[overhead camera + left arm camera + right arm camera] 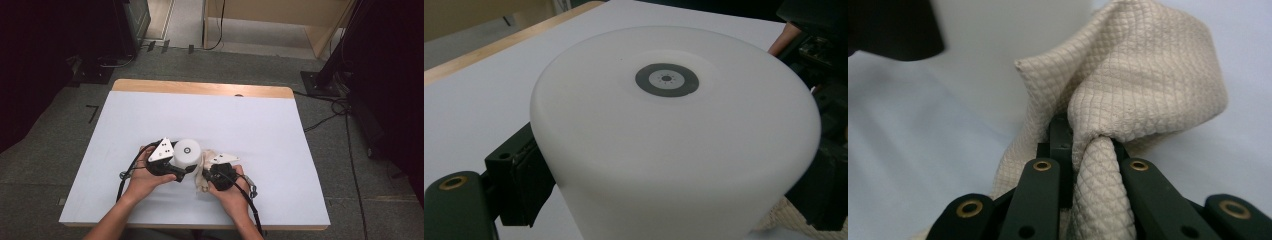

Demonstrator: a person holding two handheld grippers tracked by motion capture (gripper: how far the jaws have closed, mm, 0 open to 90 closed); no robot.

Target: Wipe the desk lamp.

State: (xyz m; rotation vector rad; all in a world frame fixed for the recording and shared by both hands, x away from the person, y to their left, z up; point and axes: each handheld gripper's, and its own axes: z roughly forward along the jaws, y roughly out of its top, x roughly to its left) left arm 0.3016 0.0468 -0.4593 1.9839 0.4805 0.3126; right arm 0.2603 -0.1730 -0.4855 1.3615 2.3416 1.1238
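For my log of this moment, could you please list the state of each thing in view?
White container: upright on the table, gripped at its sides.
Beige cloth: bunched, pinched in a fold.
Left tool: shut on the white container.
Right tool: shut on the beige cloth.

White-topped table and what rests on it

The table [150, 120] has a plain white top with a strip of light wood along its far edge; it stands on grey carpet; a white cylinder [187, 153] with a small dark ring on its upper face stands upright near the front middle; just beside it, on the person's right, a beige quilted cloth [202, 172] lies bunched on the white surface, touching or nearly touching the cylinder's base; the rest of the top is bare white.
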